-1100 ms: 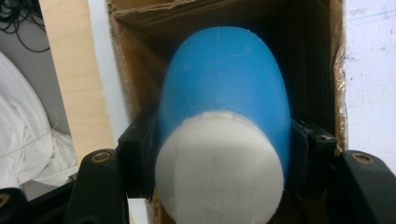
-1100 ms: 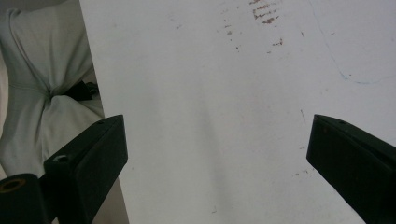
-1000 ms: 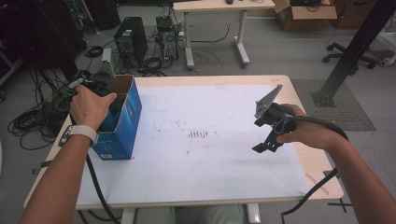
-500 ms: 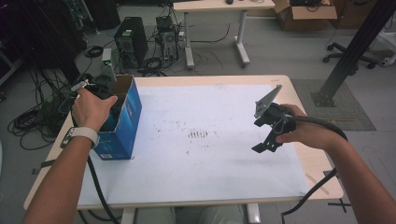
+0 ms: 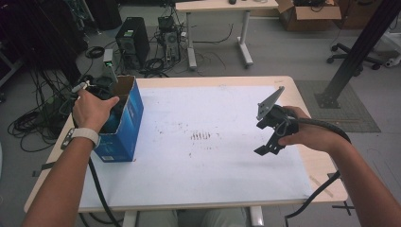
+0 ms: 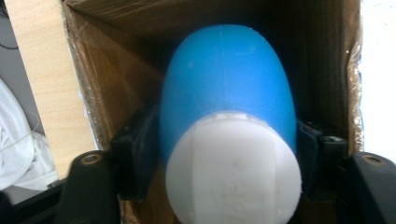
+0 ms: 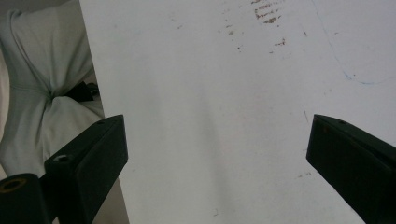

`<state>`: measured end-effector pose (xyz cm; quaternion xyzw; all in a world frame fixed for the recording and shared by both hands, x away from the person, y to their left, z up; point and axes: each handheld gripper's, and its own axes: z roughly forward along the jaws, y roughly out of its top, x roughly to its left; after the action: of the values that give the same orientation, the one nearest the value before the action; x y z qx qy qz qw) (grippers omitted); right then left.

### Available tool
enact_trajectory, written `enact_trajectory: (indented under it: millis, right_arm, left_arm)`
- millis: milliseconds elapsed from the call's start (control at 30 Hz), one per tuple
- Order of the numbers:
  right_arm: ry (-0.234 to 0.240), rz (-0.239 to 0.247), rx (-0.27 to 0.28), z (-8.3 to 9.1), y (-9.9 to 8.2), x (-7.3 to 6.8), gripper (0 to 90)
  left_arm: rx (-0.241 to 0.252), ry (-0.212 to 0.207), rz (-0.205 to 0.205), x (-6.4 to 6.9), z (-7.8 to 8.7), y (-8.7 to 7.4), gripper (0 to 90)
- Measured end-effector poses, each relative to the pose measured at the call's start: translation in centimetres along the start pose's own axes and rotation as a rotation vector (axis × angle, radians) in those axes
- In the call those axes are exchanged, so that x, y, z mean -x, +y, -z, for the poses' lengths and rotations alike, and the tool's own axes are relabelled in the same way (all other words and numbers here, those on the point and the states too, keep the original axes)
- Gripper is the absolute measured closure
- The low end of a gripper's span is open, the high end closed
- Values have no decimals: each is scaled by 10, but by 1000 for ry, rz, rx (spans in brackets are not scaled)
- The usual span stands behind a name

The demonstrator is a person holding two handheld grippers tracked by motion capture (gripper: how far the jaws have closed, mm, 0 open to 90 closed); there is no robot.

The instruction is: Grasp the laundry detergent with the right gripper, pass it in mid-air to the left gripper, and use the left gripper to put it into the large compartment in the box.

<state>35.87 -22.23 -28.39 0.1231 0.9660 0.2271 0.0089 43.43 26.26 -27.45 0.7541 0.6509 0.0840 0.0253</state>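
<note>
A blue cardboard box (image 5: 125, 125) with an open top stands at the table's left edge. My left hand (image 5: 93, 109) reaches into it with the left gripper (image 6: 224, 140). A blue rounded bottle (image 6: 229, 84) with a white end (image 6: 233, 172) lies between that gripper's jaws, inside the brown box walls (image 6: 112, 93). These jaws have just been opening, and the pads stand close beside the bottle without squeezing it. My right gripper (image 5: 267, 142) hovers over the right part of the white tabletop (image 5: 198, 104), its jaws (image 7: 217, 154) wide open with nothing between them.
Faint brown marks (image 5: 201, 136) dot the middle of the white sheet. Bare wood (image 5: 314, 165) borders the table at the right. Behind the table are computer towers (image 5: 130, 40), tangled cables (image 5: 28, 123) and another desk (image 5: 222, 7). A black post (image 5: 354, 52) rises at right.
</note>
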Motion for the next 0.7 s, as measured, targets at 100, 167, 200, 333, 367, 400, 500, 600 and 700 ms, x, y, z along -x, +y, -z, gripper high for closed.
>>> enact_trajectory:
  millis: [100, 167, 200, 333, 367, 400, 500, 600, 700]
  right_arm:
    - [0, 2, -3, 0, 0, -1, 52]
    - [-1, 3, -2, 0, 0, -1, 52]
    - [-1, 4, -2, 0, 1, -1, 52]
    - [-2, 6, -3, 0, 1, -2, 52]
    - [-1, 8, -4, 0, 1, -2, 51]
    - [0, 8, -4, 0, 1, -2, 52]
    - [-2, 8, -2, 0, 2, -3, 52]
    - [-7, 7, 3, 2, 2, -3, 52]
    - [-11, 6, 4, 4, 1, -4, 52]
  left_arm:
    - [1, -5, 0, -1, 1, 0, 295]
    - [6, -13, 2, -1, 2, -1, 280]
    - [7, -15, 3, -2, 3, -1, 276]
    - [7, -20, 6, -4, 6, -2, 251]
    - [9, -22, 8, -4, 7, -3, 251]
    - [11, -23, 9, -4, 8, -3, 249]
    - [16, -19, 9, -3, 11, -3, 230]
    - [25, -15, 6, -3, 16, -3, 220]
    - [35, -20, 2, -2, 23, -4, 211]
